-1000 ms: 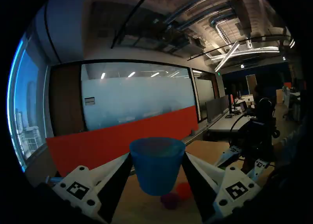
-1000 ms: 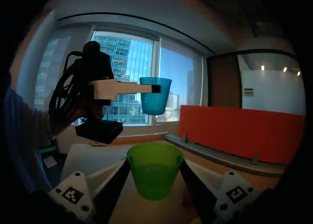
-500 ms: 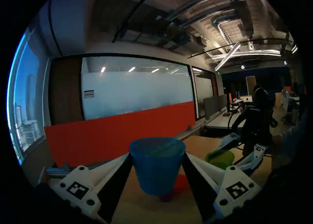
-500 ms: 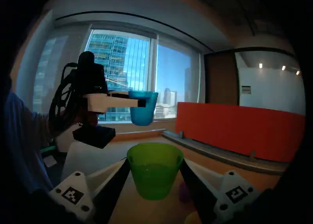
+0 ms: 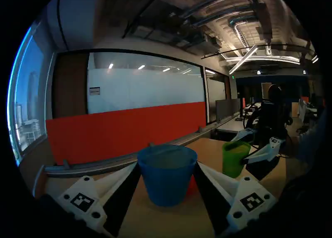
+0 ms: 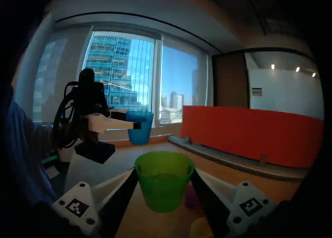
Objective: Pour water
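Presently the left gripper (image 5: 167, 171) is clamped on an upright blue plastic cup (image 5: 167, 182) at lower centre of the left gripper view, the right gripper (image 6: 164, 175) likewise on an upright green translucent plastic cup (image 6: 164, 188).

Views face each other, low over table (image 5: 166, 223) (blue cup (image 5: 167, 180), green cup (image 5: 233, 159) shared).
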A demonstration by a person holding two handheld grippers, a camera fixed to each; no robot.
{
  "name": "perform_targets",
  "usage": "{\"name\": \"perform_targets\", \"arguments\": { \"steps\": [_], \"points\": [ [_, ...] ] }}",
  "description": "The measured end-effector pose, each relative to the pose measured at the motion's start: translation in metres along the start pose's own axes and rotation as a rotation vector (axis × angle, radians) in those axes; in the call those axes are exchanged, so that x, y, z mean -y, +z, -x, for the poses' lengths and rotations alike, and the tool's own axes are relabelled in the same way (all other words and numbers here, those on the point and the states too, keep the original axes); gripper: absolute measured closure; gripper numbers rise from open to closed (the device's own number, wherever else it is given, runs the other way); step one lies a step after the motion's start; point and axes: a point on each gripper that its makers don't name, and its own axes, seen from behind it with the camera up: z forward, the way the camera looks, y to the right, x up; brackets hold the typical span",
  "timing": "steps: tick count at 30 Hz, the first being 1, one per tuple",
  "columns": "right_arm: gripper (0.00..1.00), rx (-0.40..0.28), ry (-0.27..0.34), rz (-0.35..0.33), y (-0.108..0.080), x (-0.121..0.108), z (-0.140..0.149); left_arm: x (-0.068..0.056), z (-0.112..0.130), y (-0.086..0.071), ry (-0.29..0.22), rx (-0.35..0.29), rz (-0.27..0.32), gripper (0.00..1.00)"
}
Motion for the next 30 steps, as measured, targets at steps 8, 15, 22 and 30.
{"name": "perform_targets", "arguments": {
  "steps": [8,15,22,30],
  "points": [
    [0.10,0.040,0.004,-0.013,-0.004,0.000,0.013,-0.004,0.023,0.000,-0.015,0.041,0.014,0.14],
    [0.10,0.070,0.017,-0.031,-0.008,0.000,0.025,-0.009,0.045,0.002,-0.012,0.082,0.032,0.14],
    [0.10,0.108,0.014,-0.044,-0.012,0.000,0.040,-0.020,0.067,0.006,-0.013,0.130,0.067,0.14],
    [0.10,0.150,-0.001,-0.068,-0.014,0.003,0.054,-0.031,0.091,0.009,0.010,0.189,0.103,0.14]
  ]
}}
